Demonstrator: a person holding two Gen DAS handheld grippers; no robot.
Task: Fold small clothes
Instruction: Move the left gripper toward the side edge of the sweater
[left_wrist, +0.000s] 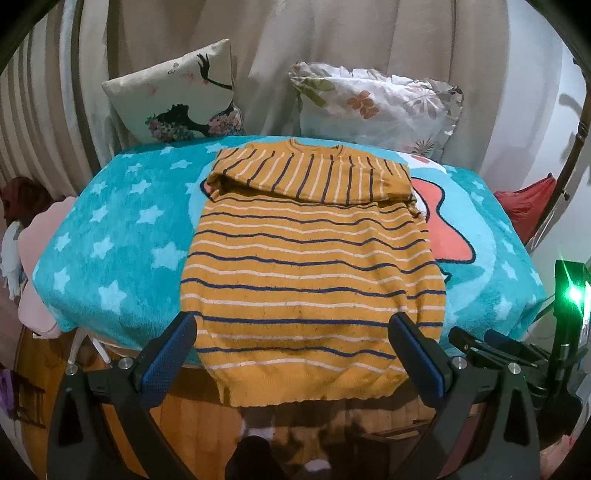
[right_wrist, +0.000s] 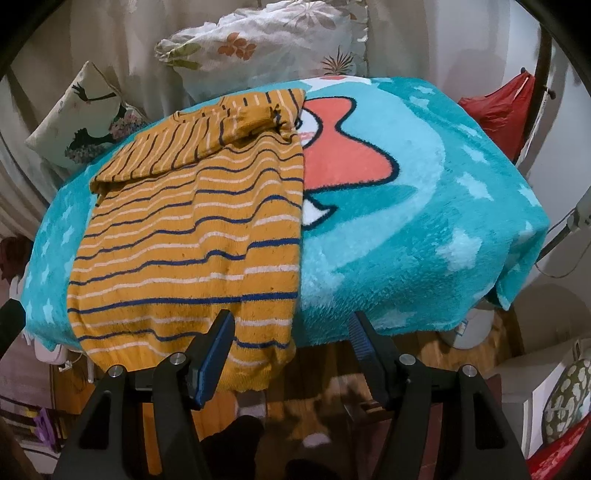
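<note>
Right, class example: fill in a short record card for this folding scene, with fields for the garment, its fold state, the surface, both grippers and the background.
garment: mustard striped sweater
fold state: sleeves folded across the chest; hem hangs over the near edge
surface: turquoise star blanket
left gripper: open, above the hem, holding nothing
right gripper: open, at the sweater's right hem corner, holding nothing
background: two pillows, floral pillow and figure-print pillow, against a curtain

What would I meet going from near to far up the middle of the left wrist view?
Left gripper with open jaws → hem of the striped sweater hanging over the edge → its body on the star blanket → the sleeves folded across its chest → its collar → curtain.
</note>
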